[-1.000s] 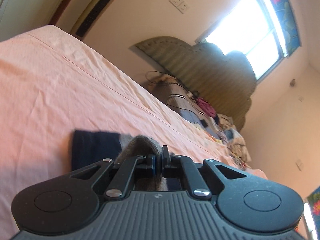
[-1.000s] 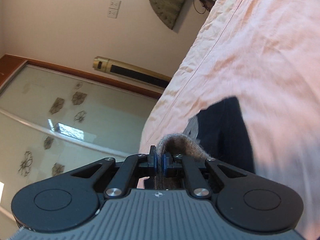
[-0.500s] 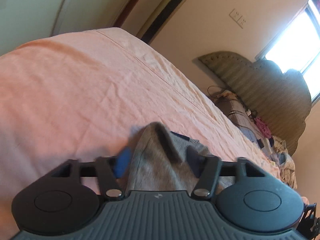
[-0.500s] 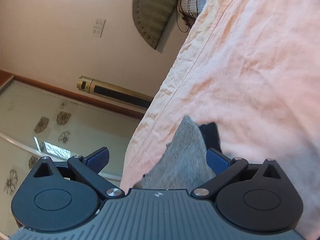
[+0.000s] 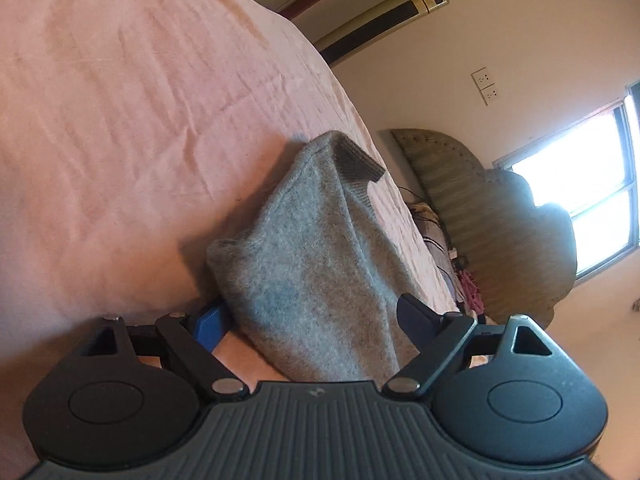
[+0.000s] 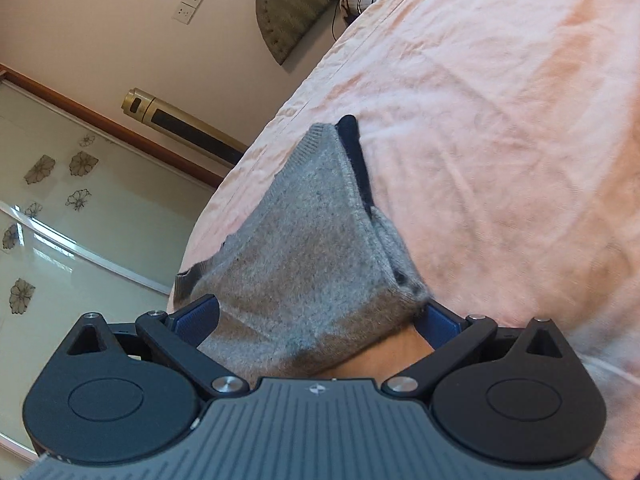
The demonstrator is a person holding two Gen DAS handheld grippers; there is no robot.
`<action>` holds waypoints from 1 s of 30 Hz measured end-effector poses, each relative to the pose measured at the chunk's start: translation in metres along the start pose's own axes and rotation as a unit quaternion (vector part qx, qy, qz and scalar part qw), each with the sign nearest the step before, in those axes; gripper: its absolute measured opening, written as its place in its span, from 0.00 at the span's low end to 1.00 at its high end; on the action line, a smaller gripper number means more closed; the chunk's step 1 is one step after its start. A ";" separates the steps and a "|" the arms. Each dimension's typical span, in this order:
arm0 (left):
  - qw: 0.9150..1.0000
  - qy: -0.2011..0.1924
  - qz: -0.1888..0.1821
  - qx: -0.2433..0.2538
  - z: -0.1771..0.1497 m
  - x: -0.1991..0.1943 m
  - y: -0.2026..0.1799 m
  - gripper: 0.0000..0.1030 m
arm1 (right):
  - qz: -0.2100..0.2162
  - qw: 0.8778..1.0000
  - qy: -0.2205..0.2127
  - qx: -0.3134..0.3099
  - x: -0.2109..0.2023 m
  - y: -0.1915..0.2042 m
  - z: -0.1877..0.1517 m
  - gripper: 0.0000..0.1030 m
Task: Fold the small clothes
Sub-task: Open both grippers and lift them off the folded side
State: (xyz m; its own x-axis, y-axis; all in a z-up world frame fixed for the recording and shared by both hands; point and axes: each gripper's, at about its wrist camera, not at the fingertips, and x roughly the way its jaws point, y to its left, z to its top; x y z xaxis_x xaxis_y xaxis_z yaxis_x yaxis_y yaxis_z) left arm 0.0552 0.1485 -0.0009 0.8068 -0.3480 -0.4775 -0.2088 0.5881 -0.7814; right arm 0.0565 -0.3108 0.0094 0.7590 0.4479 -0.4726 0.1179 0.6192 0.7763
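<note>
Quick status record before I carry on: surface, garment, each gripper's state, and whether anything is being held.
surface: pink bedsheet
garment: grey knit lying on the sheet, ribbed edge at the far end, dark layer showing along one side
left gripper: open, fingers either side of the knit, not pinching
right gripper: open, straddling the knit's near end
held: nothing
background: headboard, window, wall sockets

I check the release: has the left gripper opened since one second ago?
Yes. The left gripper stands wide open around the grey garment on the pink sheet.
</note>
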 end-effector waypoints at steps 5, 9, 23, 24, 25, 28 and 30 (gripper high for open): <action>0.998 0.032 0.056 0.020 -0.001 0.031 -0.005 0.07 | -0.041 0.999 0.028 -0.012 0.030 0.003 0.005 0.18; 0.997 0.039 0.056 0.032 0.007 0.023 -0.010 0.05 | -0.022 0.999 0.019 0.016 0.024 -0.008 0.007 0.12; 0.984 0.111 0.050 0.133 -0.020 -0.100 0.040 0.07 | -0.007 0.997 0.081 0.014 -0.103 -0.044 -0.046 0.25; 0.987 0.098 0.045 0.118 -0.008 -0.107 0.043 0.09 | -0.012 0.998 0.065 0.008 -0.108 -0.041 -0.039 0.36; 0.989 0.074 0.047 0.118 0.003 -0.112 0.040 0.10 | -0.018 0.999 0.045 -0.003 -0.111 -0.034 -0.029 0.44; 0.986 0.004 0.055 0.158 0.038 -0.107 0.011 0.38 | -0.004 0.998 0.016 -0.061 -0.097 -0.001 0.012 0.71; 0.980 -0.033 0.048 0.190 0.057 -0.085 -0.011 0.86 | 0.011 0.996 0.014 -0.089 -0.070 0.022 0.043 0.77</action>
State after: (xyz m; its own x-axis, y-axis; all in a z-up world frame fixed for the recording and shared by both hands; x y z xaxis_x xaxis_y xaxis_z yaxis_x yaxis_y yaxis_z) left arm 0.0205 0.2136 0.0711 0.8297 -0.2375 -0.5051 -0.0745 0.8497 -0.5220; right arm 0.0340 -0.3562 0.0779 0.7413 0.4790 -0.4701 -0.0149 0.7121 0.7019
